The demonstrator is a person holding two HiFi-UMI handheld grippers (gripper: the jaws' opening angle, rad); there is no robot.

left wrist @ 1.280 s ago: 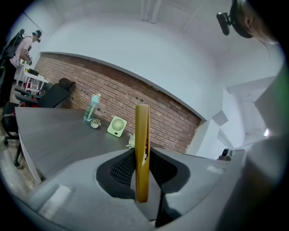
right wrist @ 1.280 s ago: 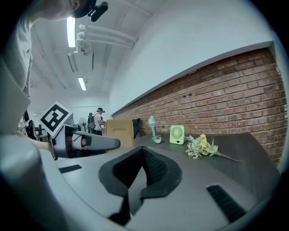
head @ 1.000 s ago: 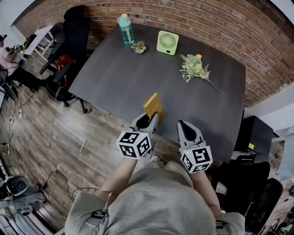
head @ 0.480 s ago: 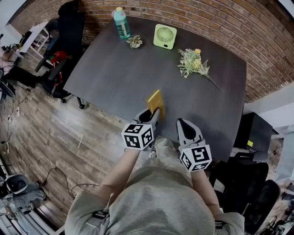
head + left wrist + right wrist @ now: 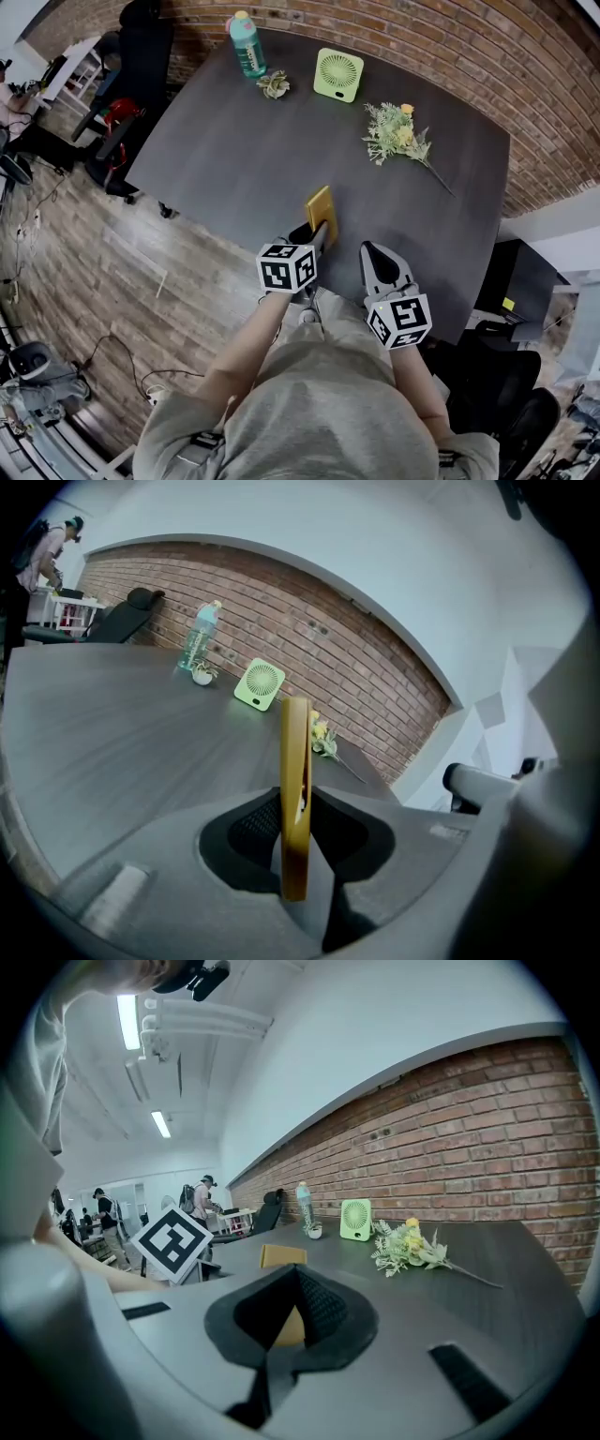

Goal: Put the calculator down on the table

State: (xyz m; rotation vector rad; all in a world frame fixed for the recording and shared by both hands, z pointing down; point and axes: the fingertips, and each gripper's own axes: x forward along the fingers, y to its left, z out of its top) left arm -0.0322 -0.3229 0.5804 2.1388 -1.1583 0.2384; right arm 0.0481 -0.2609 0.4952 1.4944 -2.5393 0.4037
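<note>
Jaws of the left gripper [image 5: 316,232] clamp the yellow calculator [image 5: 322,211] by its lower end, holding it up on edge over the surface [image 5: 244,159] near the near edge, seemingly ready to lay flat. The right gripper [image 5: 371,253] idles alongside, jaws closed on nothing.

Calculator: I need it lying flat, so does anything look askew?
Yes: the yellow calculator stands on edge, clamped in the left gripper near the table's front edge, not lying flat.
</note>
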